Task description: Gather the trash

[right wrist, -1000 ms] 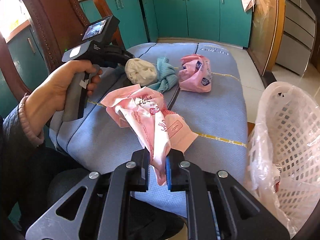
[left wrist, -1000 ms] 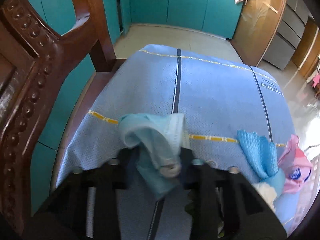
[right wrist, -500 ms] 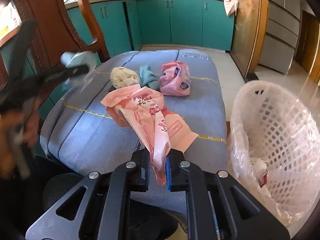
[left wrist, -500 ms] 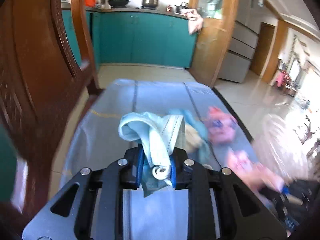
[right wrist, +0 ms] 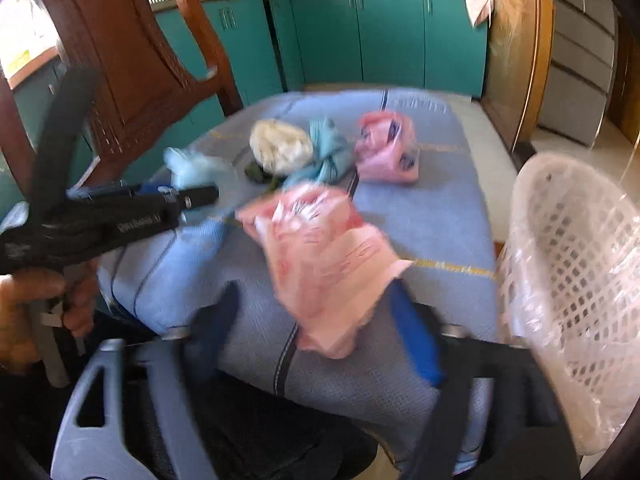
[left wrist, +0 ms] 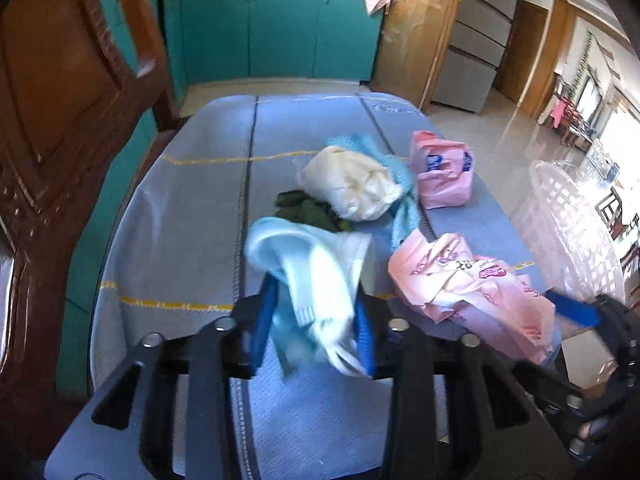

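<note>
Both grippers just opening, left gripper [left wrist: 316,332] w/ face mask [left wrist: 308,276] between jaws, right gripper [right wrist: 316,336] wide around pink bag [right wrist: 324,260]

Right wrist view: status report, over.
Right gripper open, jaws just opened, pink wrapper loose between them. Left gripper opening around the face mask. Basket unobstructed.

Both wrist fisheyes look steeply down, close over the shared blue cushion [left wrist: 192,208], facing teal cabinets [right wrist: 384,36].
</note>
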A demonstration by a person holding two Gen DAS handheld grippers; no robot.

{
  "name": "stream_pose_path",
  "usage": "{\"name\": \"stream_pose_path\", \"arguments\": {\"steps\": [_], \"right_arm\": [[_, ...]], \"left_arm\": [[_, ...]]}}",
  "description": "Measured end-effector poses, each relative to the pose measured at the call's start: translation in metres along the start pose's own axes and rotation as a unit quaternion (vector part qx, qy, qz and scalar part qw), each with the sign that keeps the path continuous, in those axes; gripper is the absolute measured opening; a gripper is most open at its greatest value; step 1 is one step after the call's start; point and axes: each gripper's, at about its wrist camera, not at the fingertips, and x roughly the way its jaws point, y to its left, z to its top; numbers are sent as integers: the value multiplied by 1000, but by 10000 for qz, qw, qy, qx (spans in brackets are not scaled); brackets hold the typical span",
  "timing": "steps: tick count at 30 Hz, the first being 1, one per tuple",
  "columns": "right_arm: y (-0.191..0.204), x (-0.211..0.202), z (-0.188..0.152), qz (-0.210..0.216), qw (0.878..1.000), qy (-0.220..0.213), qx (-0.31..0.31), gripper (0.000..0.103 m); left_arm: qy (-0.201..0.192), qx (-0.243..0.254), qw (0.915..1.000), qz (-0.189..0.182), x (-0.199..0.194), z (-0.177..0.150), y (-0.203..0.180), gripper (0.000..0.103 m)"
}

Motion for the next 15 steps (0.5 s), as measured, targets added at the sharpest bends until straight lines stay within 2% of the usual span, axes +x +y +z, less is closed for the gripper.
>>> {"name": "stream_pose_path", "arguments": {"steps": [2,4,11,13,15], "right_arm": [[-2,-3,6,0,9999,-122,-13,88],[-4,0,13,-24,9999,-98,-16,88],[-21,45,21,277,9978,513,311,88],[-21,54,19,316,9968,640,370,70],[-21,57,16,279,9968,649,369,60]], "left_arm": [[81,-143,9999,-3,1,-1,9,53],[137,-274,9995,-24,1,-2,15,58],[194,-645,9973,-278,-1,-3,32,73],[190,-729,9966,-328,-1,-3,36,77],[185,-812,9958,-388,-1,-2,39,80]]}}
